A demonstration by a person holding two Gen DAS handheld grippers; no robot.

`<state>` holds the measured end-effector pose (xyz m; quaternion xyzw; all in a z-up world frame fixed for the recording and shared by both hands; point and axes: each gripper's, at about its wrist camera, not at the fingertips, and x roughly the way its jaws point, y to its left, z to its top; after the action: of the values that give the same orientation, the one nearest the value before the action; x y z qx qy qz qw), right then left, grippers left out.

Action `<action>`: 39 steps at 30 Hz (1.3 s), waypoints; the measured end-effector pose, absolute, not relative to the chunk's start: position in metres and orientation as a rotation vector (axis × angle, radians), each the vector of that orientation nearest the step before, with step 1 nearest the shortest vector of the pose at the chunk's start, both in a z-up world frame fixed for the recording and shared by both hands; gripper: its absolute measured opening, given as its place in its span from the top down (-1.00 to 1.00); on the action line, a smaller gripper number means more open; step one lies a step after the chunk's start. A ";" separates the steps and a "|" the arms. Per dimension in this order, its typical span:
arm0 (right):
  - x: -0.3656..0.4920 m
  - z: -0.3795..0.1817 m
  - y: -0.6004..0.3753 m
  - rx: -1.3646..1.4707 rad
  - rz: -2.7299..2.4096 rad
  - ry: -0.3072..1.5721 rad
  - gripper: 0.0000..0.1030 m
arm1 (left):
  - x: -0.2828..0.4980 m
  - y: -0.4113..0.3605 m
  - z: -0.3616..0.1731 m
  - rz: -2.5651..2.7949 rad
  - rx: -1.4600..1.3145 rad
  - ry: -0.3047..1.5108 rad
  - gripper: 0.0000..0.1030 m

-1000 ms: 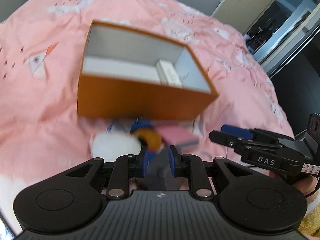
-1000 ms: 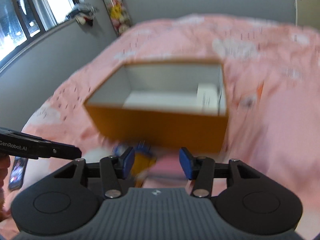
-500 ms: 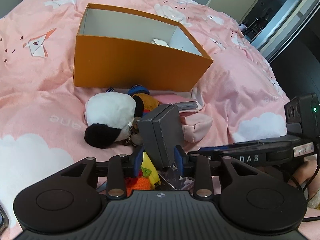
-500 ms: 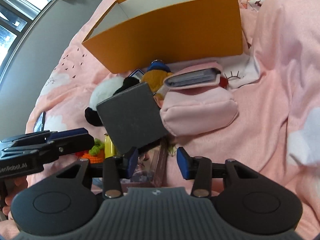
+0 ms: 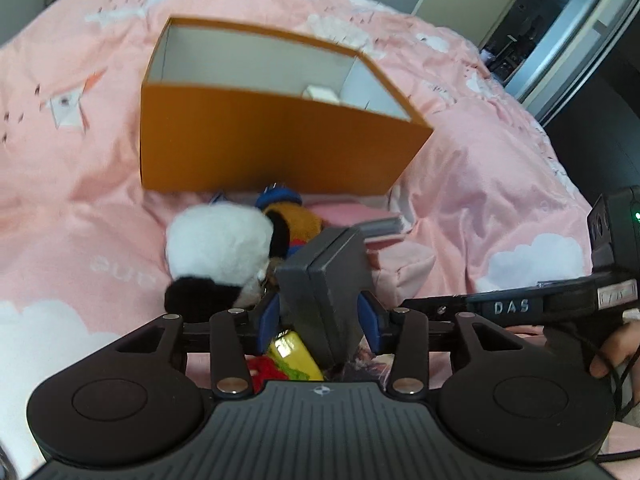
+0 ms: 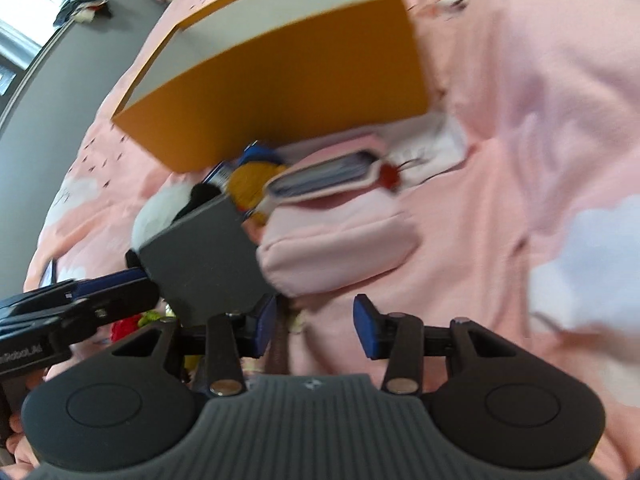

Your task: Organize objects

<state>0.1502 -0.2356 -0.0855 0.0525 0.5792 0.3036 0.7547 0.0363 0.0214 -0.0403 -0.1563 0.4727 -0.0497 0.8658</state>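
My left gripper is shut on a dark grey flat box and holds it upright over a pile on the bed; the box also shows in the right wrist view. An open orange box with a white inside stands beyond, and a small white box is inside it. A panda plush, an orange plush and a pink pouch lie in front of the orange box. My right gripper is open and empty, close above the pouch.
A pink card wallet lies against the pouch. A yellow item and a red knitted toy lie under my left gripper. The pink duvet covers the bed. An open door is at the far right.
The left gripper has lifted the grey box a little and drawn back, with the orange box now seen from higher. The right gripper has moved in closer to the pink pouch.
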 end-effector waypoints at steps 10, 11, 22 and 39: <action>0.168 -0.057 -0.228 0.021 0.691 1.100 0.10 | 0.061 0.014 -0.023 -0.151 -0.281 0.951 0.04; 0.163 -0.056 -0.220 -0.020 0.730 1.085 0.17 | 0.062 0.014 -0.023 -0.154 -0.276 0.954 0.04; 0.147 -0.083 -0.189 -0.326 0.847 1.086 0.14 | 0.062 0.015 -0.031 -0.145 -0.272 0.982 0.05; 0.190 -0.049 -0.297 0.089 0.559 1.067 0.54 | 0.073 -0.009 -0.016 -0.259 -0.213 0.963 0.27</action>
<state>0.1899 -0.2969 -0.0490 0.0416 0.5016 0.2627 0.8232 0.0730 -0.0093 -0.0164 -0.1018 0.4609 -0.1242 0.8728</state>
